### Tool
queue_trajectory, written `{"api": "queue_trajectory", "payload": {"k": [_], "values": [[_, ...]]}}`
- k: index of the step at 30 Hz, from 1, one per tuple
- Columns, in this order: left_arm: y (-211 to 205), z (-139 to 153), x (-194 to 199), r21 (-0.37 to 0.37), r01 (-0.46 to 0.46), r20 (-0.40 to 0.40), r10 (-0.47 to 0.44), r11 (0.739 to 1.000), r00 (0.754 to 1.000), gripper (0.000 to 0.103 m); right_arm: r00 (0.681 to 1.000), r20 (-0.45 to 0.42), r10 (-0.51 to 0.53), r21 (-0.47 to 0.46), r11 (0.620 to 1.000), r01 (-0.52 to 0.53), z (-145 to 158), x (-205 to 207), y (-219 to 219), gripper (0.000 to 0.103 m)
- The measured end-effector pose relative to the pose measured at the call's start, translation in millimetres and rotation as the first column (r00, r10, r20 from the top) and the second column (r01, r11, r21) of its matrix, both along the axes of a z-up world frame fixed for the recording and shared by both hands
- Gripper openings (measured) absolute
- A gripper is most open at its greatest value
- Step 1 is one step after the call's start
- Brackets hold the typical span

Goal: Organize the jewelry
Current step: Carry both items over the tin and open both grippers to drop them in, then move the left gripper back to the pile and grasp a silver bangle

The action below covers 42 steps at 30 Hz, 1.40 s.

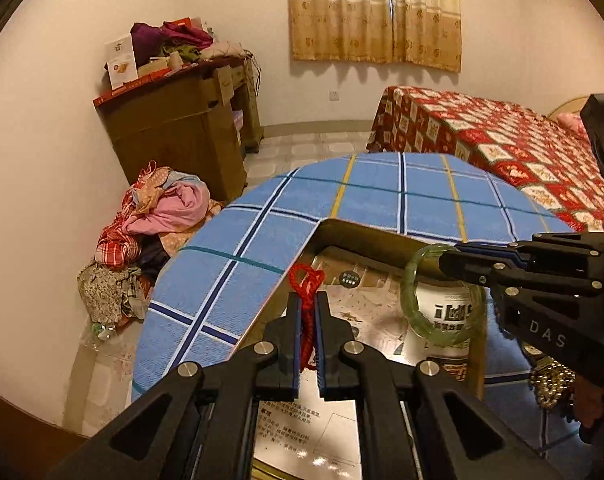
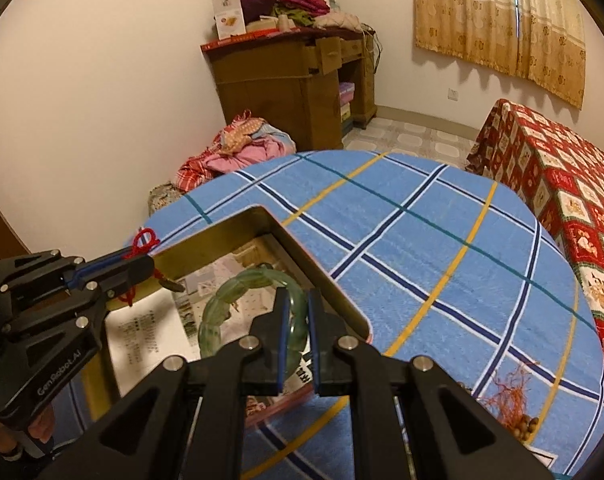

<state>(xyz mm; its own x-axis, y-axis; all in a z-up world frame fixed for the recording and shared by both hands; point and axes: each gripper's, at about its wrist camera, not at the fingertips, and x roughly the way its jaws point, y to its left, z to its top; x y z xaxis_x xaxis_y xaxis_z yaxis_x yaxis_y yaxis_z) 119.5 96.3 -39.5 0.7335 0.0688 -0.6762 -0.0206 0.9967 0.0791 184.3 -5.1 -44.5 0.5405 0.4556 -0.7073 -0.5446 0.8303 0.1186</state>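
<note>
Green bangle (image 2: 246, 304) up in the air over the open gold box (image 2: 222, 228), pinched on its near side by the right gripper (image 2: 298, 320), jaws squeezed tight on the ring. Same bangle (image 1: 442, 296) seen from the left camera, hanging from the tips of the right gripper (image 1: 446, 260), just above a white can (image 1: 442, 312) with dark letters inside the box. Red string (image 1: 308, 304) with a knot on top, held by the left gripper (image 1: 308, 328), jaws pressed together on it, loops poking out past the tips. From the right camera, red string (image 2: 144, 246) at the near left wall of the box, in the tips of the left gripper (image 2: 142, 264), with a small dark thing dangling under it, too blurry to name. Printed paper (image 1: 362, 304) lying flat inside the box (image 1: 366, 232). Box sitting on a blue checked cloth (image 2: 422, 248) with yellow and dark blue lines. Gold bead chain (image 1: 550, 380) on the cloth to the right of the box, partly hidden by the right gripper. Red tassel with brown beads (image 2: 514, 408) on the cloth, near its right edge, well apart from the box. Past the cloth, a bed with a red patterned cover (image 2: 562, 184), a brown cabinet (image 2: 286, 88) piled with things on top, a heap of clothes (image 2: 242, 144) on the floor by the wall, and yellow curtains (image 2: 498, 20) up high.
</note>
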Motion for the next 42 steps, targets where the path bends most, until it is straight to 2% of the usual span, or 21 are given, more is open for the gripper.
{"api": "queue_trajectory", "payload": {"k": [8, 11, 12, 13, 14, 15, 16, 17, 18, 21, 28, 36, 42], "values": [[3, -11, 9, 0.026, -0.014, -0.034, 0.014, 1.000, 0.999, 0.006, 0.999, -0.039, -0.014, -0.023, 1.000, 0.013, -14, 8, 2, 0.012], [3, -13, 10, 0.030, -0.021, -0.054, 0.022, 0.999, 0.998, 0.008, 0.999, -0.042, -0.027, -0.012, 1.000, 0.027, -13, 8, 0, 0.019], [2, -13, 10, 0.032, -0.023, -0.054, 0.025, 0.999, 0.998, 0.009, 0.999, -0.045, -0.028, 0.001, 1.000, 0.028, -12, 7, -1, 0.028], [1, -12, 9, 0.034, -0.025, -0.053, 0.027, 0.999, 0.998, 0.017, 0.999, -0.041, -0.026, 0.023, 0.999, 0.027, -9, 5, -4, 0.034], [0, -11, 7, 0.036, -0.031, -0.049, 0.033, 0.999, 0.998, 0.035, 0.999, -0.034, -0.026, 0.031, 0.999, 0.027, -6, 3, -6, 0.042], [1, -9, 6, 0.036, -0.039, -0.041, 0.040, 0.999, 0.998, 0.049, 0.999, -0.020, -0.031, 0.028, 0.999, 0.031, -3, -1, -8, 0.046], [0, -6, 2, 0.041, -0.052, -0.019, 0.053, 0.998, 0.998, 0.074, 1.000, -0.005, -0.031, 0.028, 0.999, 0.031, -1, -5, -9, 0.046], [-1, -3, -3, 0.044, -0.058, 0.013, 0.058, 0.997, 0.998, 0.081, 1.000, 0.005, -0.029, 0.031, 0.999, 0.029, 2, -9, -13, 0.049], [-2, 0, -7, 0.040, -0.053, 0.033, 0.052, 0.998, 0.998, 0.081, 0.999, 0.014, -0.029, 0.035, 0.999, 0.029, 4, -15, -19, 0.052], [-6, 1, -11, 0.034, -0.045, 0.027, 0.045, 0.998, 0.999, 0.081, 0.998, 0.043, -0.052, 0.039, 0.998, 0.051, 9, -28, -41, 0.058], [-39, 2, -27, 0.002, -0.003, 0.049, 0.003, 1.000, 0.999, 0.081, 0.983, 0.052, -0.176, 0.031, 0.984, 0.174, 8, -46, -108, 0.058], [-94, -2, -48, -0.024, 0.100, 0.052, -0.098, 0.995, 0.994, 0.081, 0.945, 0.010, -0.327, 0.063, 0.943, 0.325, -9, -76, -178, 0.059], [-126, -18, -53, 0.005, 0.158, 0.011, -0.158, 0.987, 0.987, 0.081, 0.944, -0.008, -0.329, 0.045, 0.943, 0.329, -22, -92, -192, 0.059]]}}
